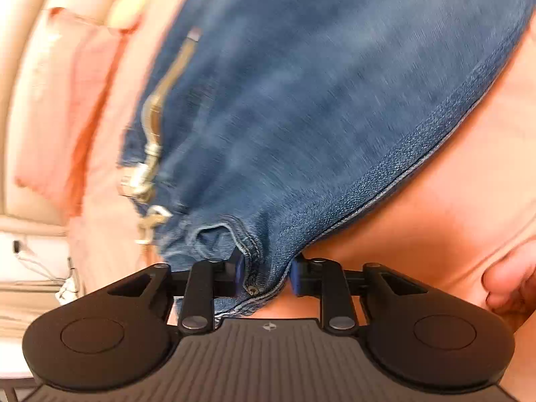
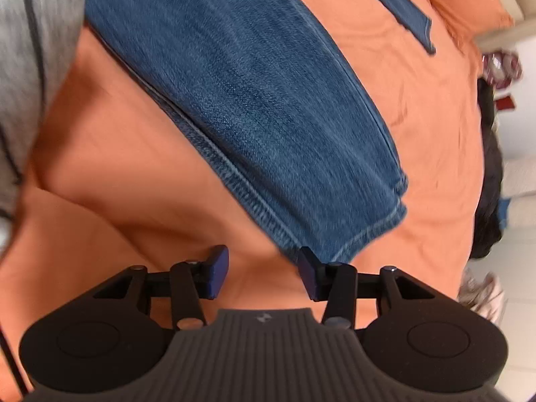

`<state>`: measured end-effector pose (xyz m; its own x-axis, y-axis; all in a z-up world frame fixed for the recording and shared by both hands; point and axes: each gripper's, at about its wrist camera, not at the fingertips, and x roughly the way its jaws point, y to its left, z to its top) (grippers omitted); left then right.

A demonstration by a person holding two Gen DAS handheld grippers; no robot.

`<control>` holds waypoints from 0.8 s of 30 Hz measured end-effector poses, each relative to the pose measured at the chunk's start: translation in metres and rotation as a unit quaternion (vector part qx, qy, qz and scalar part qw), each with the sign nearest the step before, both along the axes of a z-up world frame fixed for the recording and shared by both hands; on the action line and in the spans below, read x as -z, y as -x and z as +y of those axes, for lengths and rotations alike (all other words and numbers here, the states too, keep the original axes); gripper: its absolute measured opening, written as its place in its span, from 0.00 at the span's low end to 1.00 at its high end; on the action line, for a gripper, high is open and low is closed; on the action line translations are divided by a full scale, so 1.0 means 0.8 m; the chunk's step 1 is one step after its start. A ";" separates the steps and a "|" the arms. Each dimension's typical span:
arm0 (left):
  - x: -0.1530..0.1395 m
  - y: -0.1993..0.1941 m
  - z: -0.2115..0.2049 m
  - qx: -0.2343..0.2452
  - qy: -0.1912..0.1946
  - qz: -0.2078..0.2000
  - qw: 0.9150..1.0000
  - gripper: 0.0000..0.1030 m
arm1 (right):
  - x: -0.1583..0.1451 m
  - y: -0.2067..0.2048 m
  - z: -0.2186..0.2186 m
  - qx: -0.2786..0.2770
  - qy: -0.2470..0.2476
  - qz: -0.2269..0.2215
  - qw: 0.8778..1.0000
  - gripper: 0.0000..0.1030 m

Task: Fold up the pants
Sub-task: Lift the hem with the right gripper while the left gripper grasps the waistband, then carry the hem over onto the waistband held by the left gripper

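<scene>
The blue jeans lie on an orange bedsheet. My left gripper is shut on the jeans at the waistband, by a belt loop and rivet, with bunched denim between its blue pads. In the right wrist view a folded jeans leg runs diagonally across the sheet, its hem close to the gripper. My right gripper is open and empty, just short of the hem, its right pad beside the hem corner. A second leg end lies at the top right.
A person's grey sleeve shows at the left. Orange pillows and a beige headboard lie beyond the jeans. Dark clothing and shoes sit past the bed's right edge. Part of a hand shows at right.
</scene>
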<state>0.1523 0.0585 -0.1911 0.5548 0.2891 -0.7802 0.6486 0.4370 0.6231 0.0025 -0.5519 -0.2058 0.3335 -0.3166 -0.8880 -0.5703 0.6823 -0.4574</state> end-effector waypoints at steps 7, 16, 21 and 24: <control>-0.063 -0.014 0.006 -0.061 0.077 -0.063 0.993 0.25 | 0.025 0.013 -0.002 -0.040 0.030 -0.053 0.997 0.13; -0.098 -0.033 0.010 -0.099 0.112 -0.081 0.985 0.24 | -0.032 0.034 -0.009 -0.024 0.042 -0.152 0.987 0.00; -0.118 -0.041 0.026 -0.124 0.138 -0.101 0.978 0.23 | -0.085 0.028 -0.006 -0.030 0.068 -0.209 0.975 0.00; -0.133 -0.047 0.032 -0.136 0.157 -0.111 0.972 0.23 | -0.108 0.015 -0.006 -0.022 0.077 -0.239 0.968 0.00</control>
<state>0.1898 0.0838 -0.0849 0.6557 0.2157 -0.7235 0.3470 0.7650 0.5426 -0.0096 -0.5568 -0.1196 0.7115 -0.4083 -0.5719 -0.2952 0.5648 -0.7706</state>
